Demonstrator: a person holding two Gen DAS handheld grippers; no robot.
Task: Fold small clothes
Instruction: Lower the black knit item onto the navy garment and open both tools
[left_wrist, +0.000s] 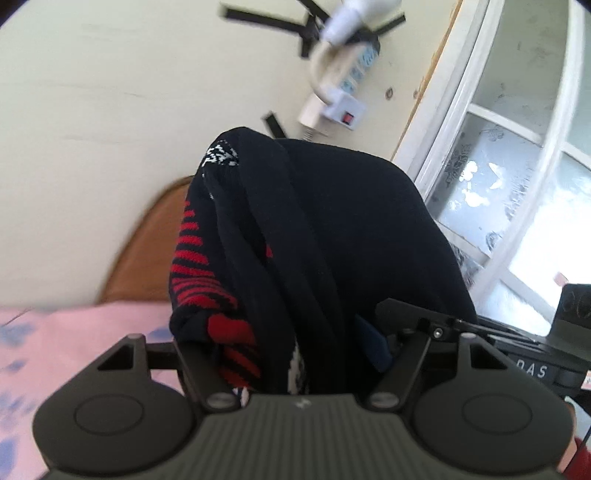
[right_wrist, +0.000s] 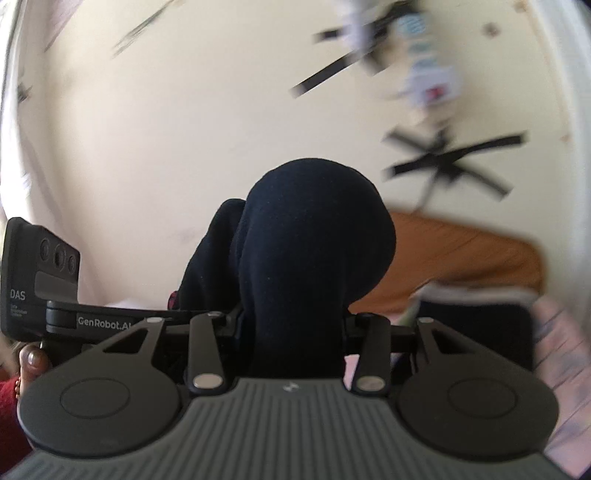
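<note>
A dark navy knitted garment (left_wrist: 351, 221) with red stripes (left_wrist: 192, 258) and a bit of white pattern hangs bunched up in the air, held between both grippers. My left gripper (left_wrist: 295, 332) is shut on one bunch of it, and the cloth drapes over and hides the fingers. My right gripper (right_wrist: 295, 325) is shut on another plain navy bunch (right_wrist: 314, 240), its fingertips also covered. The two grippers are close side by side: the right one's body (left_wrist: 546, 332) shows at the right edge of the left wrist view, and the left one's body (right_wrist: 40, 280) at the left edge of the right wrist view.
Below lies a pink bedsheet (left_wrist: 55, 332) with blue prints. A brown wooden headboard (left_wrist: 147, 240) stands against a cream wall. A white power strip (left_wrist: 343, 85) is taped to the wall with black strips. A window (left_wrist: 517, 166) is on the right. A thumb (right_wrist: 35, 360) and red sleeve show.
</note>
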